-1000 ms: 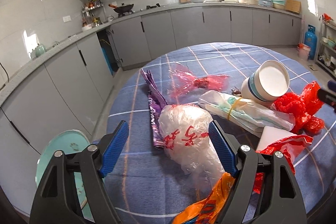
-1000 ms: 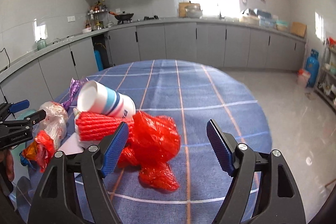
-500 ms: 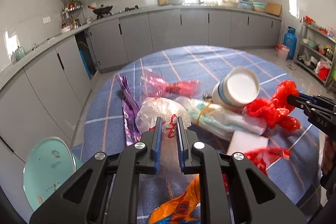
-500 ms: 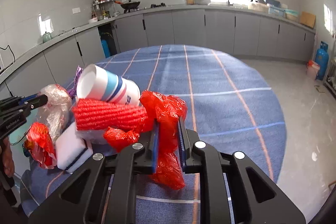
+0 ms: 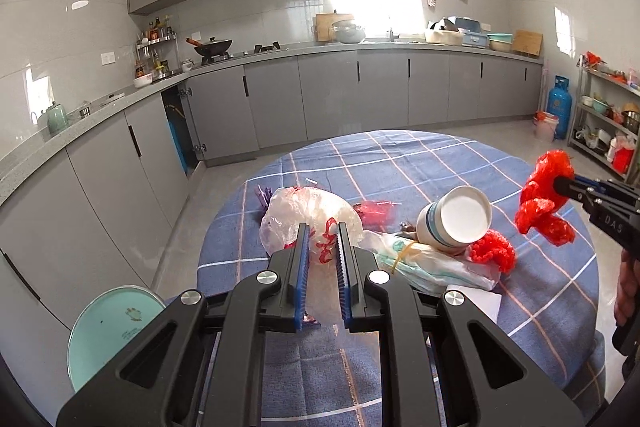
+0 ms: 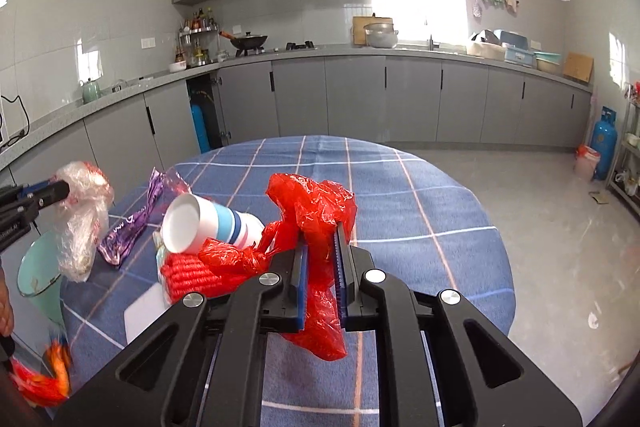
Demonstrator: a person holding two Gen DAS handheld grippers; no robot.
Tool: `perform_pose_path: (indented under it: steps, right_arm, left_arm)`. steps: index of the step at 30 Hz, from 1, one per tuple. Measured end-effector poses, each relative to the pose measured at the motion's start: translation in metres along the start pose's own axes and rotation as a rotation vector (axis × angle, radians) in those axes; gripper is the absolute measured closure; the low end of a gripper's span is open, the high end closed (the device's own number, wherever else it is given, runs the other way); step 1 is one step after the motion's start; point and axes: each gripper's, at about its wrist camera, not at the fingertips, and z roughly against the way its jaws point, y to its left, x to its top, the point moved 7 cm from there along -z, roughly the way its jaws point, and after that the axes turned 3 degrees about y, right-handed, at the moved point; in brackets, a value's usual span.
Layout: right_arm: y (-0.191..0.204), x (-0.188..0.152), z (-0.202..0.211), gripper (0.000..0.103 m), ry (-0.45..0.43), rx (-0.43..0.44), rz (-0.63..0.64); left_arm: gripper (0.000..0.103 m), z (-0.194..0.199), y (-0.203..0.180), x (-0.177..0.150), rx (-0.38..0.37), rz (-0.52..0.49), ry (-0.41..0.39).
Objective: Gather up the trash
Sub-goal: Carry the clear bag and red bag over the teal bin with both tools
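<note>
My left gripper (image 5: 322,239) is shut on a clear plastic bag with red print (image 5: 304,207), held up off the blue plaid table (image 5: 400,155). My right gripper (image 6: 320,247) is shut on a red plastic bag (image 6: 312,203), also lifted. In the left wrist view the right gripper (image 5: 560,183) holds the red bag (image 5: 544,195) at the right edge. On the cloth lie a tipped white paper cup (image 5: 456,219), a red mesh net (image 5: 492,255), a banded white packet (image 5: 420,263), a purple wrapper (image 6: 132,223) and a white block (image 6: 144,311).
A teal bin (image 5: 112,327) stands on the floor by the table's left edge. Grey kitchen cabinets (image 5: 328,95) run along the far wall. A blue gas cylinder (image 5: 558,107) stands at the back right. A blurred orange bag (image 6: 40,379) shows at lower left.
Both grippers went from wide open to shut, the left on the clear bag and the right on the red bag. Both bags have since risen off the table.
</note>
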Motion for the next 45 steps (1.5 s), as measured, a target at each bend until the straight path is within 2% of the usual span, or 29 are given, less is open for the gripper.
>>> perform_pose_path:
  steps: [13,24,45]
  right_arm:
    - [0.004,0.029,0.012,0.091,-0.062,-0.012,-0.015]
    - [0.029,0.054,0.019,0.091,-0.108,0.015,0.013]
    - [0.098,0.075,-0.013,0.091,-0.092,0.123,0.077]
  left_arm:
    - [0.090,0.023,0.001,0.020,0.016,0.000,-0.073]
    - [0.090,0.044,0.029,0.023,0.071,0.033,-0.109]
    - [0.090,0.042,0.088,0.012,0.201,0.079,-0.053]
